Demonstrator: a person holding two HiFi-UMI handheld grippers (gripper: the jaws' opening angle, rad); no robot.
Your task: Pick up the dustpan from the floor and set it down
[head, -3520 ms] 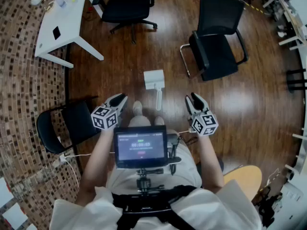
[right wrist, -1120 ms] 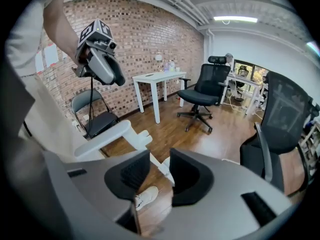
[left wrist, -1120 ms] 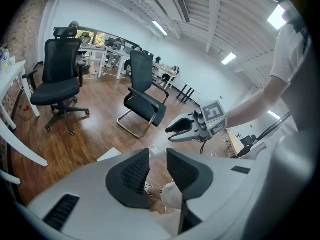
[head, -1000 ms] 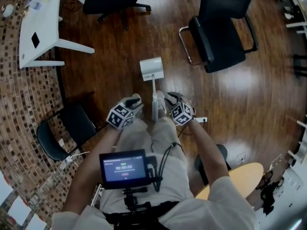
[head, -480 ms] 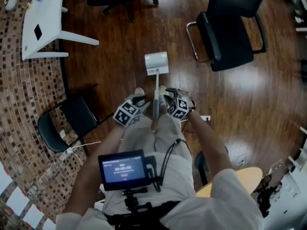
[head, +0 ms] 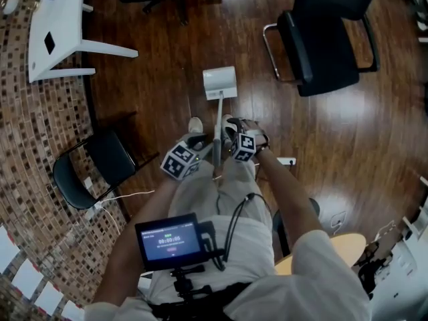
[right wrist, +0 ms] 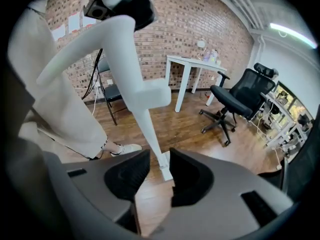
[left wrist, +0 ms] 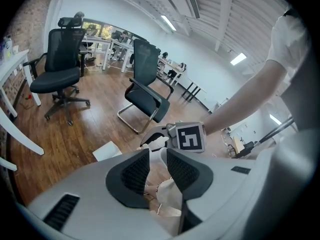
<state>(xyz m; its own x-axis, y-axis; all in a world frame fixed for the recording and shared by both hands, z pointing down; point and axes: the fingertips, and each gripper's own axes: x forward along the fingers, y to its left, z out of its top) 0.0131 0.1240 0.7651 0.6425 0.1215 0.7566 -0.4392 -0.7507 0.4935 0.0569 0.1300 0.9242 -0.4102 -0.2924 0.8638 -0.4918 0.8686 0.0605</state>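
Note:
The white dustpan (head: 219,83) stands on the wood floor, its long handle (head: 218,136) rising toward me. My left gripper (head: 196,142) sits just left of the handle and my right gripper (head: 228,127) just right of it, both pointing down. In the right gripper view the handle (right wrist: 142,109) runs down into the gap of the right gripper (right wrist: 159,176), whose jaws stand apart without pressing on it. In the left gripper view the left gripper (left wrist: 159,174) is open too, with the pan (left wrist: 107,151) and the right gripper's marker cube (left wrist: 190,137) beyond it.
A black cantilever chair (head: 329,39) stands at the right, a black folding chair (head: 93,169) at the left and a white table (head: 59,25) at the upper left. My shoes (head: 195,124) flank the handle. A round wooden table (head: 333,245) is at the lower right.
I have stepped up to the dustpan. Both grippers have drawn together and sunk on either side of its handle, and the right one has rolled.

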